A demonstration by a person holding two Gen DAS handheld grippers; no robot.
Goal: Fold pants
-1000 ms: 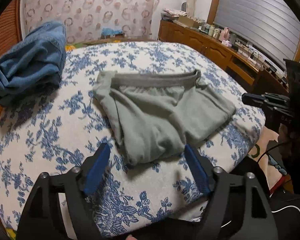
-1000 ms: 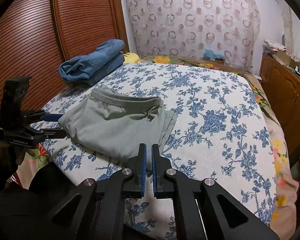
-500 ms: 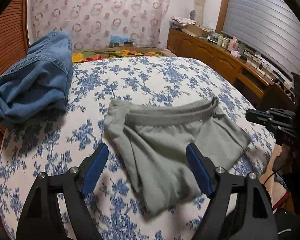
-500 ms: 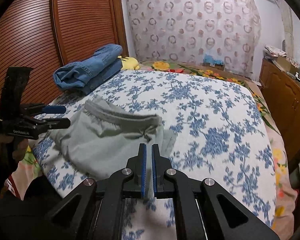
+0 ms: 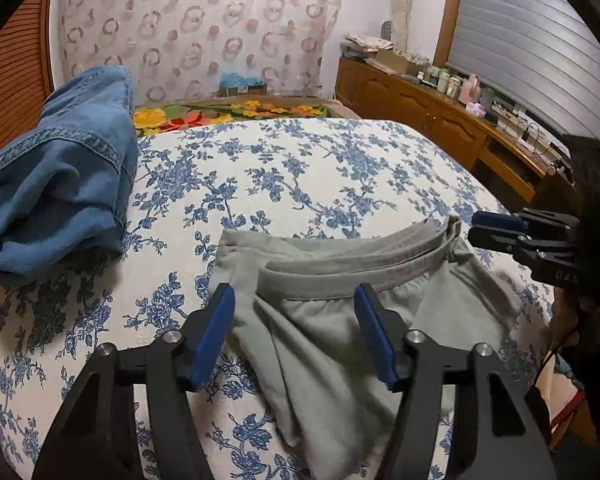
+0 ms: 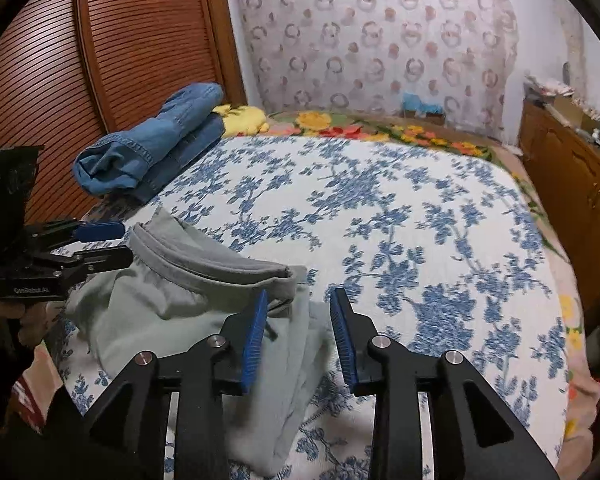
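Grey-green pants (image 5: pixel 340 320) lie folded on the blue-flowered bedspread (image 5: pixel 300 184), waistband (image 5: pixel 364 268) toward the far side. My left gripper (image 5: pixel 296 300) is open, its blue pads straddling the waistband's left part just above the cloth. In the right wrist view the pants (image 6: pixel 172 312) lie at lower left. My right gripper (image 6: pixel 298 304) is open over the waistband's right end. Each gripper shows from the other's camera: the right one (image 5: pixel 496 228) at the waistband's right corner, the left one (image 6: pixel 100 244) at its left corner. Neither holds cloth.
Folded blue jeans (image 5: pixel 56 196) lie at the bed's left side by a slatted wooden door (image 6: pixel 100 60). A yellow soft toy (image 6: pixel 244 118) sits behind them. A wooden sideboard (image 5: pixel 440 120) with clutter runs along the right wall. The bed's edge is close below the grippers.
Both grippers have moved forward over the pants to the waistband. My right gripper has opened from shut. The left stayed open.
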